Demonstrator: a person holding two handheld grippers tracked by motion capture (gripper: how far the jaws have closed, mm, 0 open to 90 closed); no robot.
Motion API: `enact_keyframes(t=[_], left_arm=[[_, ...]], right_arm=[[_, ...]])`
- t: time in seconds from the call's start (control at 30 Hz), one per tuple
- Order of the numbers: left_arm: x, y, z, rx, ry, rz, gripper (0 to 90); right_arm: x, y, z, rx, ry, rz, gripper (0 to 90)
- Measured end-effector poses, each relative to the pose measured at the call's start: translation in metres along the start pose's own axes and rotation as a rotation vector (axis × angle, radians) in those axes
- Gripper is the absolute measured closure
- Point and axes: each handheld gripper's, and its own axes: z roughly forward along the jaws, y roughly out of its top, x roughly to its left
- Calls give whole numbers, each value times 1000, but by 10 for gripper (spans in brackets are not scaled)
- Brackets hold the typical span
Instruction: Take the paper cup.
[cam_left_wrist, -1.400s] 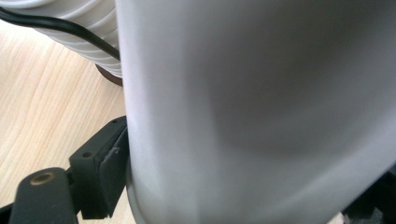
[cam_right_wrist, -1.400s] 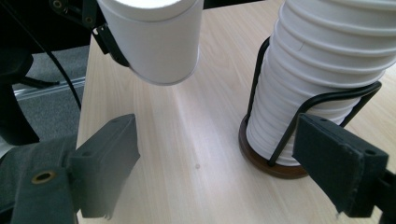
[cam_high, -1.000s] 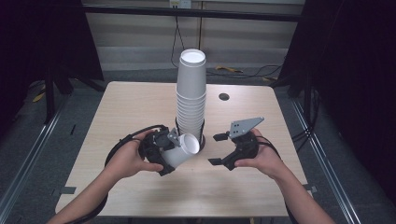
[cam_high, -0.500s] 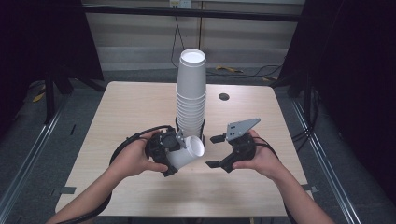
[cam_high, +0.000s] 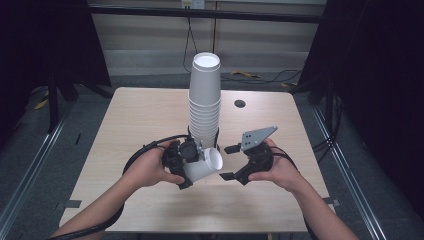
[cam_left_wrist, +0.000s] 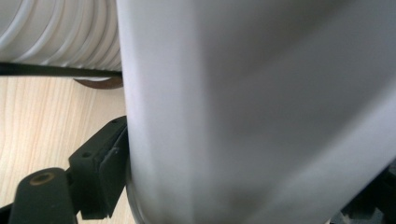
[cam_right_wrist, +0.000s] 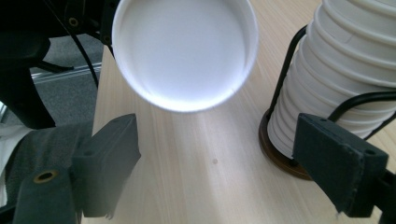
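On worktop, near edge: my left tongs (cam_high: 192, 167) are clamped on the wall of a single white paper cup (cam_high: 205, 165), held on its side above the pale wooden worktop (cam_high: 125, 130), mouth turned toward my right tongs (cam_high: 227, 162).
Left tongs state: clenched on the cup; in the left gripper view one black pad (cam_left_wrist: 105, 170) presses flat against the white wall (cam_left_wrist: 243, 112).
Right tongs state: released, jaws standing wide with nothing between them, aimed at the open mouth (cam_right_wrist: 184, 51) of the cup.
Cup position: just in front of the tall stack of white paper cups (cam_high: 205, 97) that stands in a black wire holder (cam_right_wrist: 359, 100) on a round brown base (cam_right_wrist: 275, 154).
Risk 1, crushing: thin paper wall, side grip. If I squeeze harder the cup could ovalise or crease, and the right tongs would then not seat well on the rim.
Risk 2, slip at hand-over: my judgement is that a pass to the right tongs is next. Releasing left before right has bitten the rim would drop the cup onto the worktop, where it could roll.
Risk 3, stack: it is tall and close by. A sideways swing of either tongs or of the cup could knock it and topple it.
Risk 4, cable: the left cable (cam_high: 145, 150) loops near the holder and may snag.
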Motion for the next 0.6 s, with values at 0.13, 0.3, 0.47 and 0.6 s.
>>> enact_keyframes(t=[0.13,0.3,0.47,0.6], left_arm=[[0,6,1,12,-7,30,142],[1,11,2,12,-14,33,142],[-1,15,3,3,-18,24,141],[-2,18,3,11,-22,46,140]], right_arm=[[1,2,1,-1,11,2,140],[4,7,2,4,24,-9,138],[6,13,3,-1,33,-10,138],[5,14,4,3,31,-7,140]])
